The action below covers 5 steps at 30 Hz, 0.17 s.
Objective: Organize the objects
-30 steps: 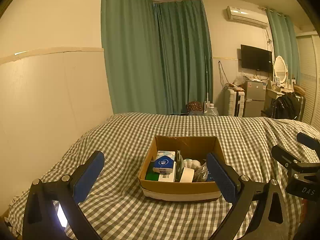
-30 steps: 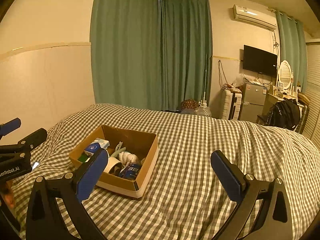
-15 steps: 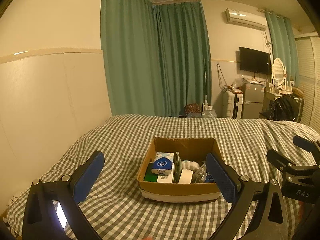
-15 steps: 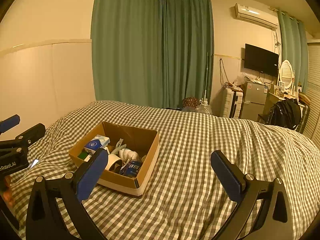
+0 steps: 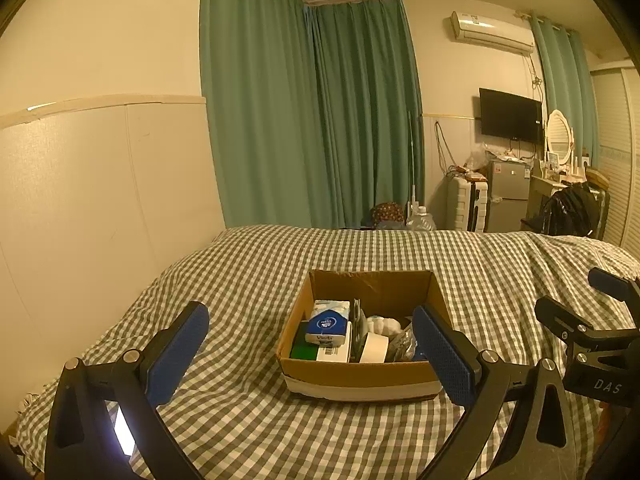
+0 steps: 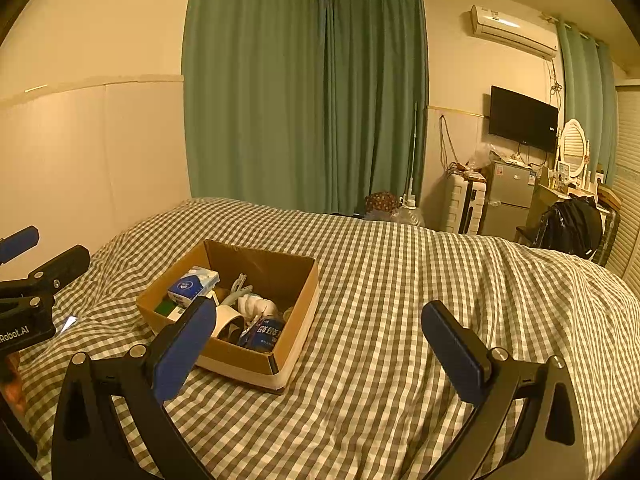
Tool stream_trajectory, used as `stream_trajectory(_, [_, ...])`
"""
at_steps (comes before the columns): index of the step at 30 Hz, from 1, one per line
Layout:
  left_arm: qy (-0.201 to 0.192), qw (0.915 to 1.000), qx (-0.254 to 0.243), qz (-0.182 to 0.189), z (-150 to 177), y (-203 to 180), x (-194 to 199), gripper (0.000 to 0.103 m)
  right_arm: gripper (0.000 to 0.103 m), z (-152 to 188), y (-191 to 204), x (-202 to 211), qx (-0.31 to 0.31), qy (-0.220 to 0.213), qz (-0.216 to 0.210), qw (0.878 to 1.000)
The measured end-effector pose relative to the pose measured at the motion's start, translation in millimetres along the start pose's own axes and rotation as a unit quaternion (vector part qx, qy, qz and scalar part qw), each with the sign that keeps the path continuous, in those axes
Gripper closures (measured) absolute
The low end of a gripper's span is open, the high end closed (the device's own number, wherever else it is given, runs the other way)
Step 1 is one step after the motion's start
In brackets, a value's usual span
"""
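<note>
Bedroom scene: checked bedspread (image 5: 248, 264) under warm light, green curtains (image 5: 312, 120) behind, cardboard box (image 5: 360, 376) set on the bed.

Change over the last second: very little. Box contents are unchanged in both views. In the left wrist view the box has drifted slightly up and toward centre, so a small re-aim or pull-back of the left gripper (image 5: 308, 356) is indicated. In the right wrist view the framing has shifted a little, with the box now sitting slightly larger. Nothing has been picked or placed in that interval.

Meaning for the task: items already lie together inside the box: tissue pack (image 5: 328, 320), tape roll (image 5: 374, 347), white knobbly item (image 6: 256, 304), blue packet (image 6: 266, 334), green-and-white carton (image 5: 320, 352). No loose items are seen on the bedspread. That fits either a filled box at the end of sorting, or a box about to be emptied; which one cannot be settled.

Tongs: both are spread wide, nothing between the pads. The box lies ahead of the left gripper, between the lines of its fingers but beyond the tips, not touched. From the right gripper (image 6: 316, 344) the box lies ahead and to the left, partly behind the left finger, apart from it.
</note>
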<state>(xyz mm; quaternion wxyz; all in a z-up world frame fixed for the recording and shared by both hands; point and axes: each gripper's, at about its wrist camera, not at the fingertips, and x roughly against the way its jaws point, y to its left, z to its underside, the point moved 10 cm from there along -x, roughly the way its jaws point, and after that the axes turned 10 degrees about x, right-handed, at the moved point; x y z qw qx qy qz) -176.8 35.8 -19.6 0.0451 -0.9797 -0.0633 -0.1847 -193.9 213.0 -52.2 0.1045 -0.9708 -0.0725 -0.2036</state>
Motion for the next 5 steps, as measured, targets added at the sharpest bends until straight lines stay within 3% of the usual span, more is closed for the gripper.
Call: stream_trajectory(5, [-0.003, 1.0, 0.001, -0.005, 0.2, 2.6, -0.9, 0.0, 0.0, 0.5, -1.6, 0.3, -0.002, 0.0, 0.002, 1.0])
